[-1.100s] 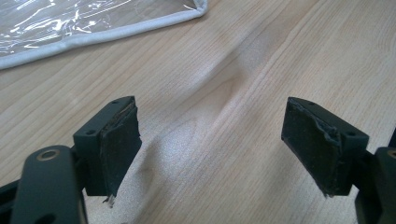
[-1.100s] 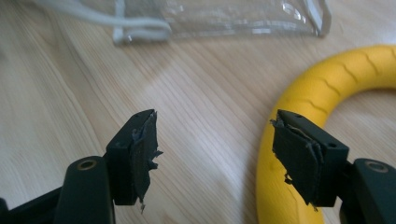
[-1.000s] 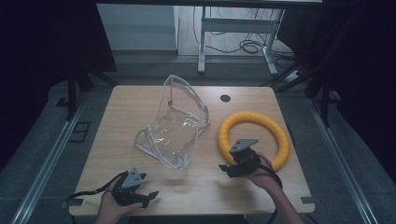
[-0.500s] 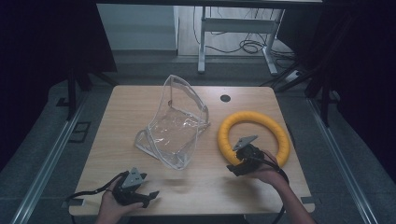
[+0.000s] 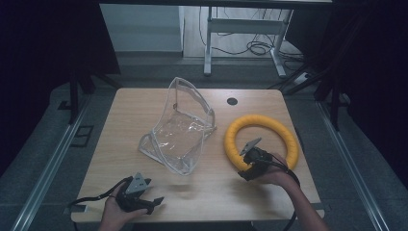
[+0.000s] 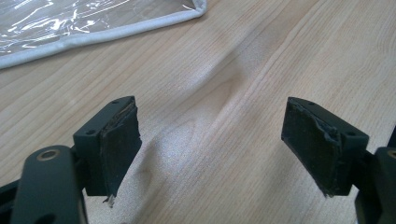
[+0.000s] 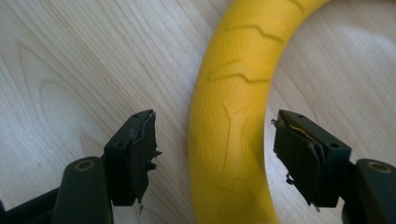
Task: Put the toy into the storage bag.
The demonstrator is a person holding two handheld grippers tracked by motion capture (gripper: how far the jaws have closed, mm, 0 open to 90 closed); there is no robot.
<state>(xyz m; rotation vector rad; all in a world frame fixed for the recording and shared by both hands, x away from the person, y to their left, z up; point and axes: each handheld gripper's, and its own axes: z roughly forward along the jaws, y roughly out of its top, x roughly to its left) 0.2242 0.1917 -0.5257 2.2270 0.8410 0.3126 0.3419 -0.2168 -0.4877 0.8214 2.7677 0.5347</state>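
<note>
A yellow ring (image 5: pixel 262 120) lies flat on the right half of the wooden table (image 5: pixel 144 110). My right gripper (image 5: pixel 246 166) is at the ring's near-left arc. In the right gripper view the ring's band (image 7: pixel 229 140) runs between the two spread jaws of the right gripper (image 7: pixel 212 126), and a gap shows on each side, so it is open. A clear plastic bag (image 5: pixel 180 132) with white piping stands half collapsed at the table's middle. My left gripper (image 5: pixel 151 199) rests at the near-left edge, open over bare wood (image 6: pixel 210 121), with the bag's corner (image 6: pixel 70 23) beyond it.
A dark round cable hole (image 5: pixel 232 101) sits in the table's far edge. Metal rails run along the floor on both sides of the table. A desk frame with loose cables stands on the floor behind.
My right hand has shifted a little and sunk lower over the ring's near-left arc. The left hand, the bag and the ring have stayed in place.
</note>
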